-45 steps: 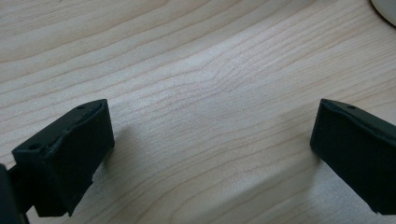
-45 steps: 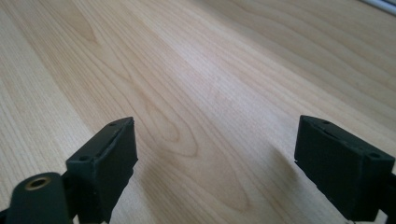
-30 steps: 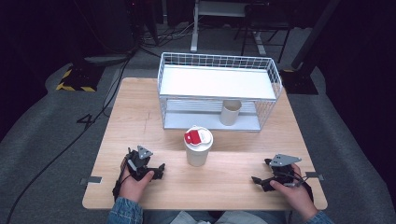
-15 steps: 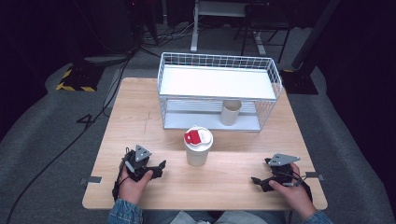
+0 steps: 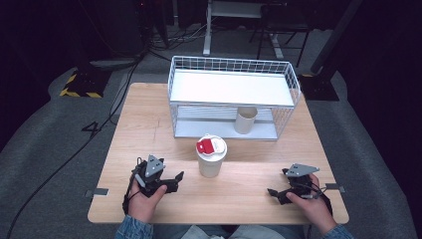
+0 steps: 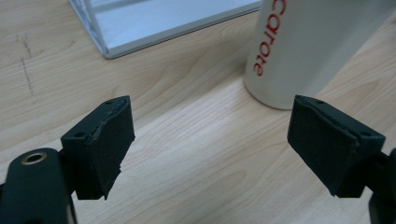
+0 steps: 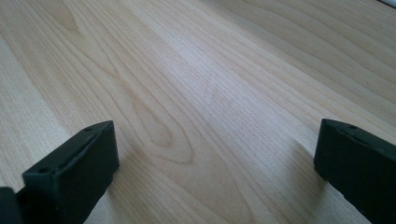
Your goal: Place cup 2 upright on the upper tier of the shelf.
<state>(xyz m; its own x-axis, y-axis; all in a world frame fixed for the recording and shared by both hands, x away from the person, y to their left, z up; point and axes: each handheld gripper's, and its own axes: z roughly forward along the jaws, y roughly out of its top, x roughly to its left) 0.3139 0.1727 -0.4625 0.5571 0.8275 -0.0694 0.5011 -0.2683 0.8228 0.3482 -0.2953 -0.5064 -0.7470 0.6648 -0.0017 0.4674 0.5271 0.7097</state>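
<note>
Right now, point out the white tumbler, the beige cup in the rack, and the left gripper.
white tumbler [image 5: 211,167], high view, side wall.
beige cup [image 5: 245,121], high view, its side.
left gripper [image 5: 173,180], high view, between its fingertips.

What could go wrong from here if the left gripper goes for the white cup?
The white cup stands off to one side of the open left gripper, not between its jaws, so a jaw could knock the tall cup over. Pushed away, it could hit the wire rack close behind it.
</note>
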